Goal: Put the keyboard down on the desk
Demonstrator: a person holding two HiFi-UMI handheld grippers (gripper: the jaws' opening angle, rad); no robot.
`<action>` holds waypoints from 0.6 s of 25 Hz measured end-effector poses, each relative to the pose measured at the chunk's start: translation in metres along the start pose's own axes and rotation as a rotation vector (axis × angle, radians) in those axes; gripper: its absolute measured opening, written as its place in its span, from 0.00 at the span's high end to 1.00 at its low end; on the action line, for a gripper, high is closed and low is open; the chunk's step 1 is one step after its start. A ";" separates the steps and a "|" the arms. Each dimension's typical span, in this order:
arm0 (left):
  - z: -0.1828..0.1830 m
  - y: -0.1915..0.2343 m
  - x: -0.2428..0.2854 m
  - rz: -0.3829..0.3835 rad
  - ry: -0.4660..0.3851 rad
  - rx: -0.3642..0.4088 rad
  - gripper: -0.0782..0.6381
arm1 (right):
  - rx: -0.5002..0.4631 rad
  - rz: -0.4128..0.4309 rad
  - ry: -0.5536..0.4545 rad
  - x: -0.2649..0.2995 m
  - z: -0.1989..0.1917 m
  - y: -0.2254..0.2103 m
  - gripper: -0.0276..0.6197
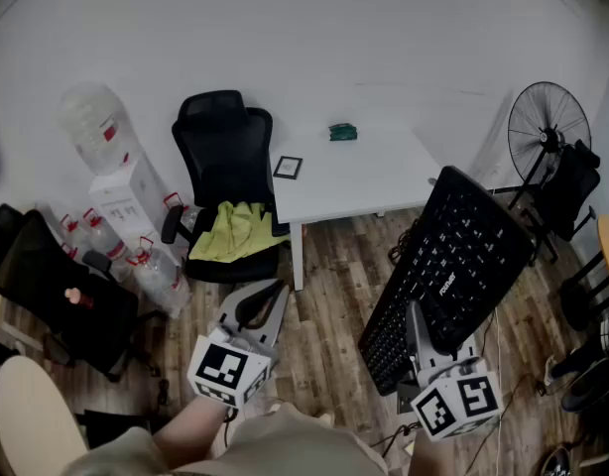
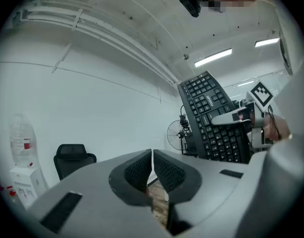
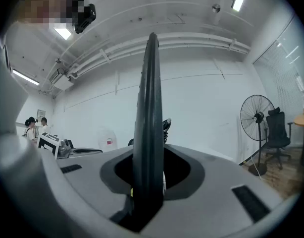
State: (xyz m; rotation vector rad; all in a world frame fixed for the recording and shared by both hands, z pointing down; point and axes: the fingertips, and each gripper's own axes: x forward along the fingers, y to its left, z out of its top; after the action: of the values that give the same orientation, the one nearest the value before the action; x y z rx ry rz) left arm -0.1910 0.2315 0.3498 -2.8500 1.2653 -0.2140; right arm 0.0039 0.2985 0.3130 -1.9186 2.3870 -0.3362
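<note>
As our right gripper (image 1: pixel 416 315) alone pinches the keyboard (image 1: pixel 453 256) by its edge, left gripper (image 2: pixel 152 155) closed empty, it may twist loose short of the desk (image 1: pixel 374 181).

The desk (image 1: pixel 374 177) stood by the wall. An office chair (image 1: pixel 223 137) sat just left of it, with a cloth (image 1: pixel 235 230) on its seat. A water dispenser (image 1: pixel 116 191) stood further left. A fan (image 1: pixel 548 117) stood right of the desk. The keyboard (image 1: pixel 453 266) hung tilted in front of the desk's right corner.
</note>
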 end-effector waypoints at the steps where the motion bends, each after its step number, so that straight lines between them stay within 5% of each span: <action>1: -0.001 0.000 0.002 -0.001 0.001 -0.003 0.85 | 0.011 0.009 -0.002 0.001 -0.001 0.000 0.78; 15: -0.014 -0.009 0.013 -0.050 0.036 -0.031 0.85 | 0.074 0.024 0.016 0.001 -0.009 -0.005 0.78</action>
State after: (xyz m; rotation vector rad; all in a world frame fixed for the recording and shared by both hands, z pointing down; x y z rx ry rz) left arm -0.1776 0.2279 0.3658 -2.9195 1.2150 -0.2499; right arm 0.0063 0.2974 0.3230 -1.8617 2.3692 -0.4340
